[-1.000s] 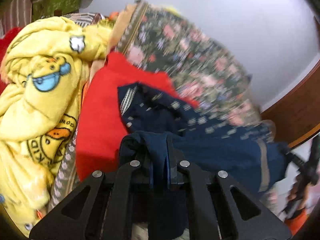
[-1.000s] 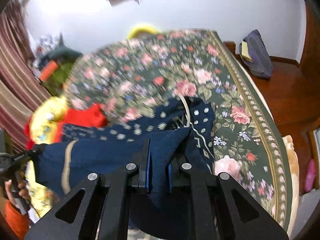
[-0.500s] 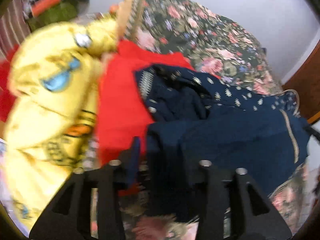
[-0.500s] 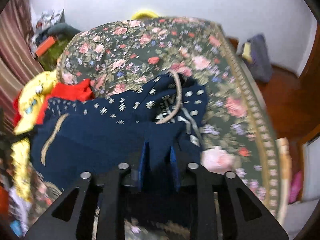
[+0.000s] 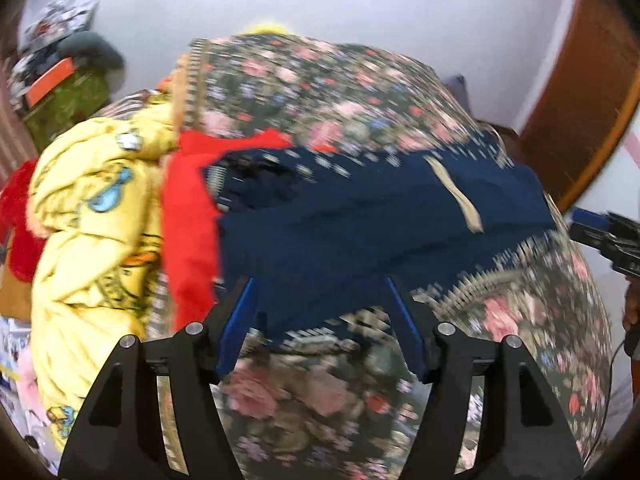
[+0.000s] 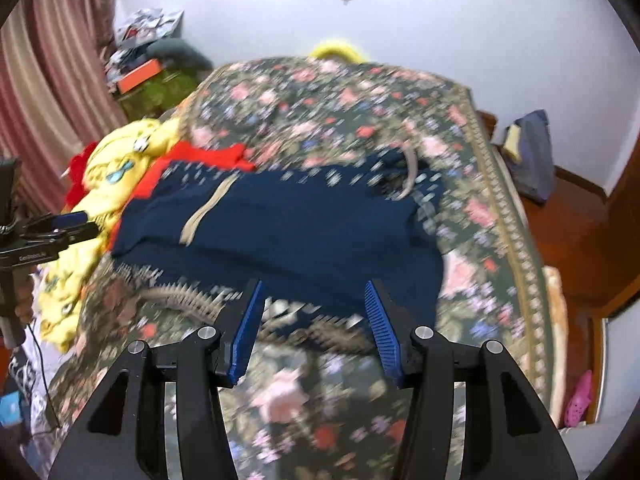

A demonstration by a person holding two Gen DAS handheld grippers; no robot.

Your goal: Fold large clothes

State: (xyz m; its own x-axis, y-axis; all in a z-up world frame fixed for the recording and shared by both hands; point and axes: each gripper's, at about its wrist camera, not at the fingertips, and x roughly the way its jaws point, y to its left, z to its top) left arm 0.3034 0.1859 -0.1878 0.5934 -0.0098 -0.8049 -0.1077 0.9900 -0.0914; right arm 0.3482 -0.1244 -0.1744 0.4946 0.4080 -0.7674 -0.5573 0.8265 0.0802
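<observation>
A navy blue garment (image 5: 360, 224) with white dots and a tan stripe lies spread on the floral bedspread (image 5: 320, 80). It also shows in the right wrist view (image 6: 288, 224). My left gripper (image 5: 320, 320) is open and empty, just behind the garment's near edge. My right gripper (image 6: 312, 320) is open and empty, also at the garment's near edge. The right gripper's tip shows at the right edge of the left wrist view (image 5: 600, 232). The left gripper shows at the left edge of the right wrist view (image 6: 52, 228). Both views are blurred.
A red garment (image 5: 188, 216) and a yellow cartoon-print blanket (image 5: 92, 220) lie left of the navy garment. Clutter with an orange box (image 6: 140, 74) stands at the bed's far left corner. A dark bag (image 6: 528, 152) sits on the wooden floor at right.
Both grippers have let go of the navy garment and opened. They have pulled back toward the near edge of the bed. The garment now lies flat on the bedspread.
</observation>
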